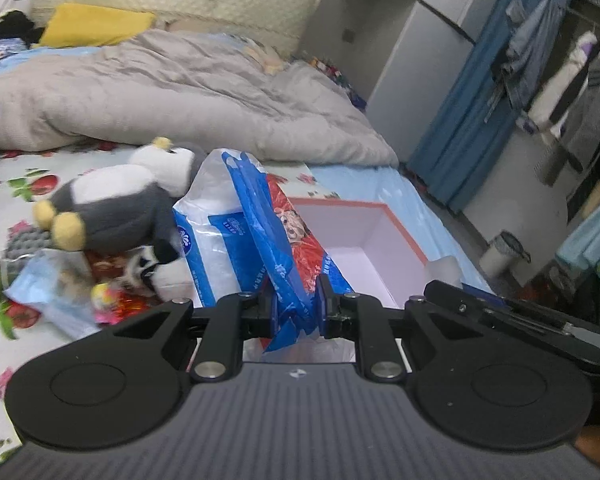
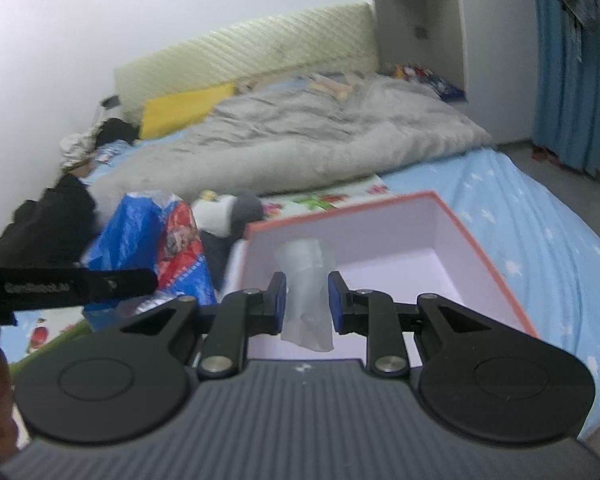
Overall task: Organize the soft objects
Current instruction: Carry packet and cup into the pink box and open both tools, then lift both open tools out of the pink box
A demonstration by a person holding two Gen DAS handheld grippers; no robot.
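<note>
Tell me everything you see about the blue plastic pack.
The blue plastic pack is a soft, crinkled film bag, blue and white with a red cartoon print, holding white contents. It hangs lifted above the bed, beside the open box. The left hand-held gripper pinches its bunched blue edge. The grey penguin plush lies just behind it.

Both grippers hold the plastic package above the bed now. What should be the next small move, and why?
Probably carry the plastic package sideways until it hangs over the open box, then lower it. The left gripper pinches its blue edge and the right gripper its clear end, and the box beside it looks empty.
</note>
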